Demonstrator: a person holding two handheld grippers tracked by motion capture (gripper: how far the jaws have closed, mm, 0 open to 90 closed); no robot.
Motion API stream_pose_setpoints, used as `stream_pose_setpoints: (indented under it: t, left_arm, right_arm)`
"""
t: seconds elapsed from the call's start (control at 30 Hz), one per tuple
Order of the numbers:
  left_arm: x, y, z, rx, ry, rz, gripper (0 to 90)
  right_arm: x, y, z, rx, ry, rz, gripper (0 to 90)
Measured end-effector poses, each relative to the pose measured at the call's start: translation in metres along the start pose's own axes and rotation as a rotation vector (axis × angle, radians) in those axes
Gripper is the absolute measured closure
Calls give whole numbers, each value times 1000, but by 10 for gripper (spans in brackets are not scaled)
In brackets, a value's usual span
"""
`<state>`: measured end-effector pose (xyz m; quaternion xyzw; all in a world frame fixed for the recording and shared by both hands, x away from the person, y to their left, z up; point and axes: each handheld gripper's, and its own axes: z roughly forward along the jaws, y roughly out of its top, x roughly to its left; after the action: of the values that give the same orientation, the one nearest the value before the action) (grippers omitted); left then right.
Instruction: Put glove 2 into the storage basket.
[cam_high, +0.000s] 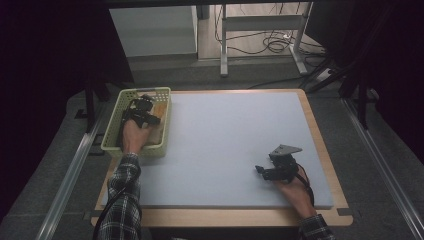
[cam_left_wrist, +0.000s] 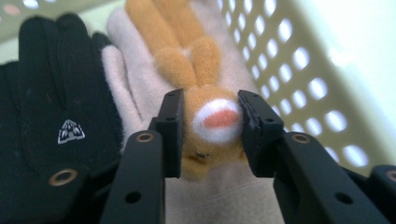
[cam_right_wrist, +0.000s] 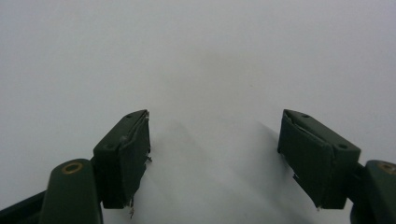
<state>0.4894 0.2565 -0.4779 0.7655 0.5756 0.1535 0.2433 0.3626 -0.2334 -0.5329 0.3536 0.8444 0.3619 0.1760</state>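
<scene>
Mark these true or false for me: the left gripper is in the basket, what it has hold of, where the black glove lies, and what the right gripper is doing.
1. The left gripper reaches into the basket. True.
2. Its fingers are closed on the black glove. False: they pinch the orange and white part of the beige glove.
3. The black glove lies beside the beige glove in the basket. True.
4. The right gripper holds a glove. False: it is open, with nothing between its fingers, over the white mat.
5. The basket sits at the mat's right edge. False: it sits at the far left corner.
</scene>
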Motion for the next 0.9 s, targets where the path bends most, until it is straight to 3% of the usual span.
stream_pose_setpoints:
  t: [0.07, 0.1, 0.17, 0.33, 0.47, 0.9]
  left_arm:
    - [-1, 2, -3, -22, -61, -33, 652]
    - [-2, 4, -1, 3, -83, -40, 645]
    - [-6, 4, 3, 25, -23, -20, 610]
    - [4, 0, 0, -25, -67, -59, 472]
    - [8, -4, -11, -61, -47, -46, 335]
    - [9, -18, -27, -129, -40, -17, 150]
  right_arm:
    - [0, 0, 0, 0, 0, 0, 248]
    - [0, 0, 0, 0, 0, 0, 248]
    - [0, 0, 0, 0, 0, 0, 248]
    - [0, 0, 0, 0, 1, 1, 248]
    - [0, 0, 0, 0, 0, 0, 248]
    - [0, 0, 0, 0, -1, -1, 248]
